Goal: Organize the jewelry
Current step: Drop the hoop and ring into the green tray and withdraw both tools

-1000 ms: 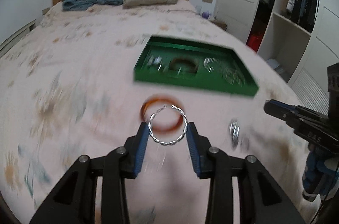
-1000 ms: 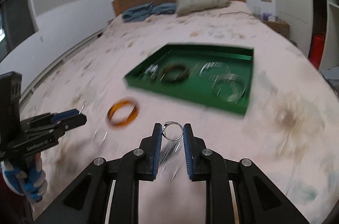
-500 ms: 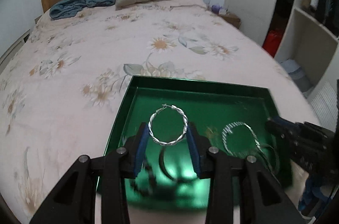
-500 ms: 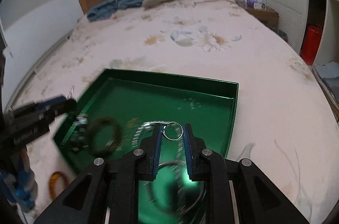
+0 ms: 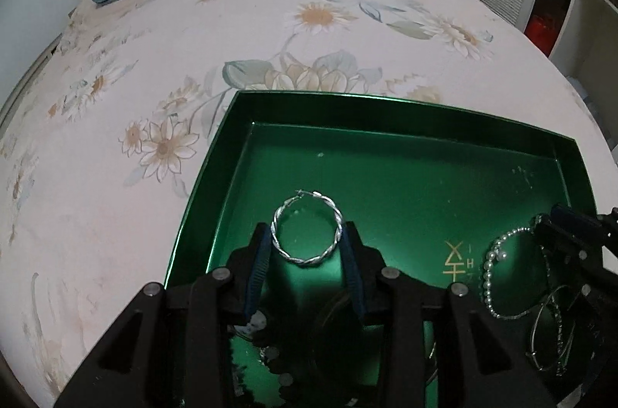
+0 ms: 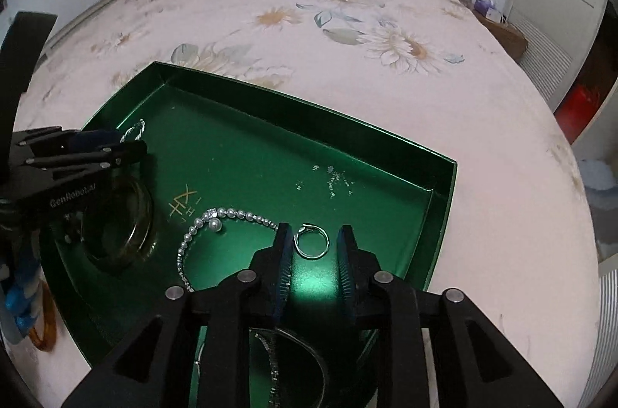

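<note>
My left gripper (image 5: 307,234) is shut on a twisted silver hoop earring (image 5: 305,259) and holds it upright over the left part of the green tray (image 5: 386,99). Over the tray's right part, the jaws of my right gripper (image 6: 312,234) are opening. A small silver ring (image 6: 311,256) sits between them with a gap to each pad. A pearl bracelet (image 6: 231,213) lies on the tray floor between the two grippers. The left gripper (image 6: 127,145) also shows at the left of the right wrist view.
The tray (image 6: 309,99) rests on a floral bedspread (image 6: 347,21). It also holds a dark bangle (image 6: 135,226) and thin silver bangles (image 5: 548,338). An amber bangle (image 6: 44,330) lies on the bed left of the tray. Pillows and blue clothes sit by the headboard.
Both grippers have moved from over the bedspread to over the green tray and come lower. The right jaws have widened, so the ring sits loose between them. The left still grips the hoop.
</note>
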The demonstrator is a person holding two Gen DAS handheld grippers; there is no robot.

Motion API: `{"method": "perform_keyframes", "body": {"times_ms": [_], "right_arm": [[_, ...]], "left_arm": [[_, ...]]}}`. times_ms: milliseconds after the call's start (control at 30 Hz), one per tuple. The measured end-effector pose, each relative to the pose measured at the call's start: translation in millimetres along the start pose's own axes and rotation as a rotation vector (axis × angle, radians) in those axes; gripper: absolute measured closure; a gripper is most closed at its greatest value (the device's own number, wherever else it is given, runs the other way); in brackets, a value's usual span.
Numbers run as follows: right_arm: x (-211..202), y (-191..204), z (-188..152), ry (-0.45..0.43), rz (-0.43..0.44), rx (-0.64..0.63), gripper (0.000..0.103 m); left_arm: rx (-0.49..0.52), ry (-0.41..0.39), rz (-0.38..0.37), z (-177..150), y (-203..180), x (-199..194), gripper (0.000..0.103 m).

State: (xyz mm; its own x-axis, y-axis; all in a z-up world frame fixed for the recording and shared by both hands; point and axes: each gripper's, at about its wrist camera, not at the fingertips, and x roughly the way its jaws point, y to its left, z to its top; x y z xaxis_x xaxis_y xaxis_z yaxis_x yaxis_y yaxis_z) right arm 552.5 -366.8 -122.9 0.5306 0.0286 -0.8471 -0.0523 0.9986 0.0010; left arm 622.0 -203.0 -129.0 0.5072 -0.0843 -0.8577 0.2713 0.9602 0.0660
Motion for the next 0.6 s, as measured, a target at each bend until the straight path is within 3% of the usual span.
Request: {"method": "perform_keyframes", "body": {"times_ms": [33, 200, 367, 600], "right_arm": [[0, -1, -1, 0.009, 0.006, 0.010, 0.067], [-29, 2, -7, -0.063, 0.040, 0.033, 0.066], [-90, 12, -25, -0.176, 0.088, 0.055, 0.064], [-176, 37, -72, -0.291, 0.143, 0.032, 0.063]], "left_arm": [[-0.006, 0.002, -0.007, 1, 1, -1, 0.068], [-0.004, -0.057, -0.036, -5, 14, -31, 0.068], [-0.029, -0.177, -0.082, -24, 43, -105, 0.068], [-0.003, -0.256, -0.042, -78, 76, -193, 0.067]]}}
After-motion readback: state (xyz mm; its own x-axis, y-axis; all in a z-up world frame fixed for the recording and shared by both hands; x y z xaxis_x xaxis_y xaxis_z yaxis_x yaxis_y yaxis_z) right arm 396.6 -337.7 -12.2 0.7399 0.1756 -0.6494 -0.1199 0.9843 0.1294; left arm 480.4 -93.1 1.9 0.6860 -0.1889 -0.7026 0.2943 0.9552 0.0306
